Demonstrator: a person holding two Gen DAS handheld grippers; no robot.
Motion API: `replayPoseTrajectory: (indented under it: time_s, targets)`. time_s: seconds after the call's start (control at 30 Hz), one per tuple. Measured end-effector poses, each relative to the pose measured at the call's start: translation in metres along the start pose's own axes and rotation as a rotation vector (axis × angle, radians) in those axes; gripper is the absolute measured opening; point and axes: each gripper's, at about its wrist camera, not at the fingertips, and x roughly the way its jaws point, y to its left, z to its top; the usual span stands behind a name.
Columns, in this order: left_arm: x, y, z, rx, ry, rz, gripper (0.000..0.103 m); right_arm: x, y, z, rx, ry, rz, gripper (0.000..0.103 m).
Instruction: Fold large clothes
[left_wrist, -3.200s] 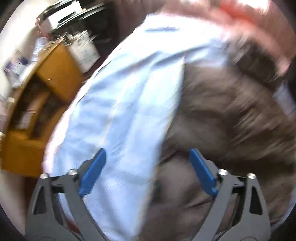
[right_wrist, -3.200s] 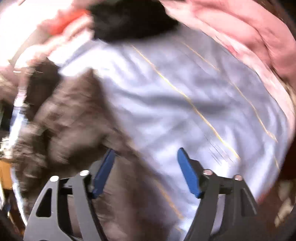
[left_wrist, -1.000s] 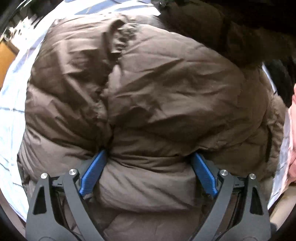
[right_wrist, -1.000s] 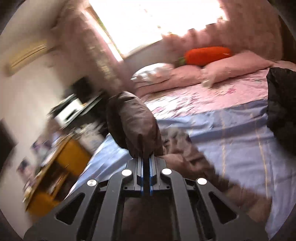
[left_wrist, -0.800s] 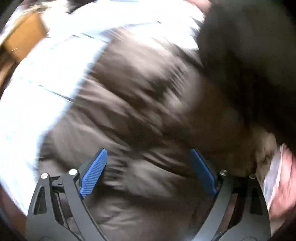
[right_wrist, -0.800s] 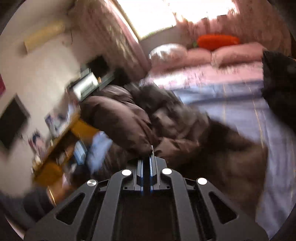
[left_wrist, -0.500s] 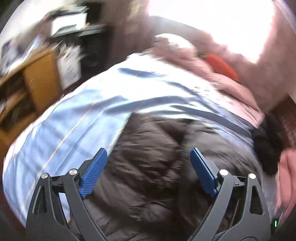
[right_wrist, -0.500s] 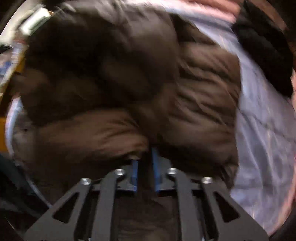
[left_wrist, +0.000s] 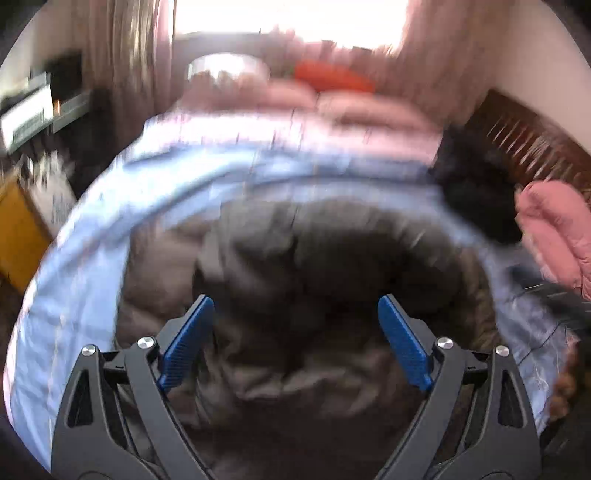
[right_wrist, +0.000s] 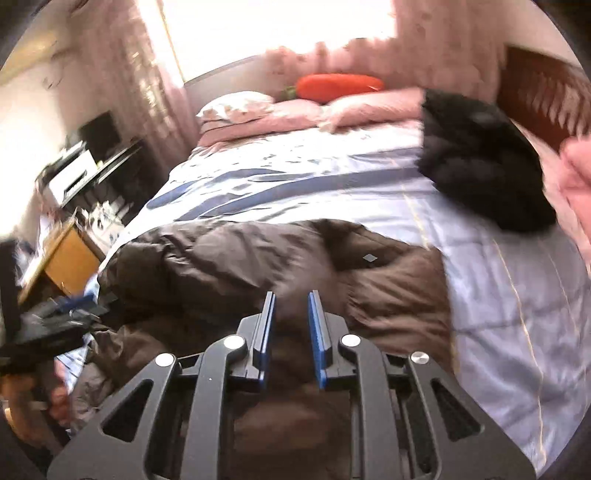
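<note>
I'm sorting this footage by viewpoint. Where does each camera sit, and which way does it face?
Left wrist: on the left gripper, above the brown jacket, facing the pillows; its spread fingers show.
Right wrist: on the right gripper, facing along the bed; its fingers stand slightly apart.
Both show the jacket, black garment and orange cushion.

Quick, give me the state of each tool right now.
Left tool: open wide above the brown jacket, holding nothing.
Right tool: partly open, a narrow gap; grip on the jacket cannot be told.

We see each gripper, left gripper (left_wrist: 295, 341) and right gripper (right_wrist: 291, 332), as black skeletal frames with silver screws and ribbed blue finger pads (left_wrist: 184, 347).
</note>
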Motion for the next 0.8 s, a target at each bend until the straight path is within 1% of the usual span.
replayPoseTrajectory:
  time_s: [0.03,0.07,0.13,0.17,0.2,0.23,0.27,0.3,0.33,0.37,0.4,0.43,0.5,0.57,0.63,0.73,0.77,0.8]
  targets:
    - [-0.007,-0.003,0.002,0.025,-0.049,-0.004,0.092,0.008,0.003,0.002,0.005,0.000,0.006,0.020]
    - [-0.010,-0.008,0.002,0.055,-0.069,-0.014,0.092,0.020,0.007,0.004,0.026,0.007,0.024,0.020]
    - [0.009,-0.015,-0.001,0.087,0.017,-0.031,0.092,0.048,0.008,0.006,0.074,0.042,0.065,0.020]
    - [0.025,-0.016,-0.007,0.085,0.096,-0.057,0.092,0.062,0.007,0.005,0.101,0.059,0.066,0.020]
    - [0.045,-0.016,-0.016,0.079,0.189,-0.080,0.092,0.066,0.005,0.007,0.115,0.069,0.060,0.020]
    - [0.057,-0.017,-0.023,0.084,0.256,-0.078,0.092,0.075,0.005,0.001,0.116,0.083,0.047,0.020]
    - [0.078,-0.018,-0.036,0.113,0.366,-0.049,0.092,0.079,0.006,-0.004,0.107,0.091,0.029,0.020]
    - [0.094,-0.018,-0.049,0.131,0.452,-0.019,0.092,0.079,0.007,-0.009,0.099,0.101,0.016,0.020]
    - [0.106,-0.015,-0.059,0.129,0.502,0.001,0.092,0.079,0.007,-0.009,0.102,0.106,0.020,0.020]
    - [0.110,-0.015,-0.065,0.132,0.514,0.013,0.092,0.077,0.006,-0.008,0.115,0.103,0.035,0.020]
    - [0.112,-0.019,-0.069,0.153,0.522,0.033,0.092,0.070,0.006,-0.006,0.135,0.071,0.059,0.020]
    - [0.112,-0.023,-0.072,0.178,0.529,0.049,0.092,0.064,0.005,-0.008,0.142,0.038,0.065,0.020]
    - [0.113,-0.029,-0.078,0.195,0.540,0.057,0.091,0.045,0.009,-0.005,0.134,-0.068,0.086,0.020]
    - [0.113,-0.033,-0.086,0.212,0.557,0.057,0.091,0.041,0.012,-0.002,0.120,-0.114,0.098,0.025]
    - [0.115,-0.037,-0.091,0.227,0.583,0.038,0.091,0.048,0.016,-0.002,0.090,-0.079,0.074,0.025]
    - [0.114,-0.037,-0.099,0.240,0.619,0.003,0.091,0.082,0.013,-0.015,0.075,0.089,0.023,0.025]
    - [0.114,-0.037,-0.100,0.239,0.626,-0.004,0.091,0.100,0.010,-0.023,0.076,0.171,0.001,0.025]
    - [0.115,-0.036,-0.102,0.235,0.635,-0.012,0.091,0.114,0.007,-0.030,0.074,0.239,-0.020,0.023]
